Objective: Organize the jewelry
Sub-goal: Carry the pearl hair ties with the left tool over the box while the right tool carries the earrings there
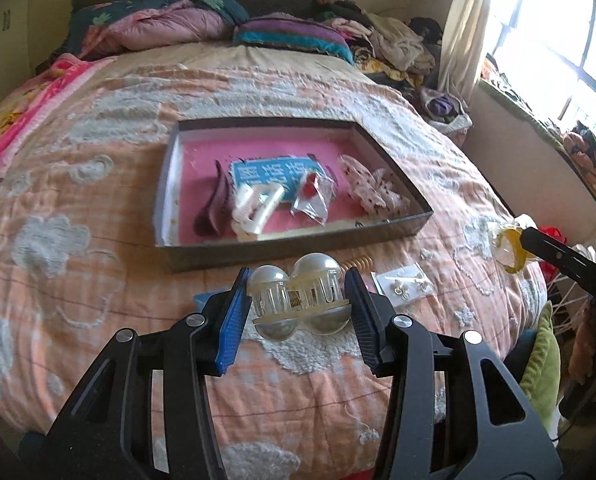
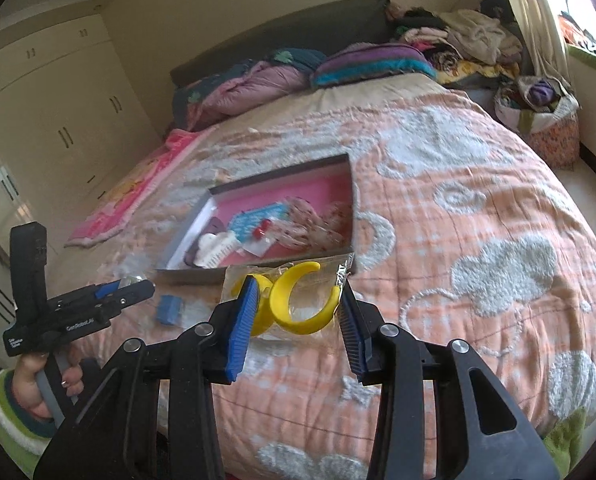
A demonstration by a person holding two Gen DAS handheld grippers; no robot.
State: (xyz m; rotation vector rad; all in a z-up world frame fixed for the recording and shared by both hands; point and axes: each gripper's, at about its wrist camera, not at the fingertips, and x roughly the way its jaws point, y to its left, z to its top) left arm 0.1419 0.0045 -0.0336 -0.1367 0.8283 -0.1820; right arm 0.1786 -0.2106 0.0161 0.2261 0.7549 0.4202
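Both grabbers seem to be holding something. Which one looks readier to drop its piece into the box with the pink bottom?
Left, probably. The left gripper holds the pearl hair claw directly before the box. The right gripper, with the bagged yellow earrings, sits off the box's right corner.

Black-framed tongs (image 1: 296, 300) with ribbed blue pads (image 1: 231, 320) and silver screws; white lettering; green-and-white striped sleeve (image 2: 8, 420).

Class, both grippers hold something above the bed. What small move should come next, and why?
Probably carry the left gripper, shut on the pearl hair claw, forward over the box and let go there. The box already holds a white claw clip and lies just beyond the fingers. The right gripper, holding bagged yellow earrings, could follow.
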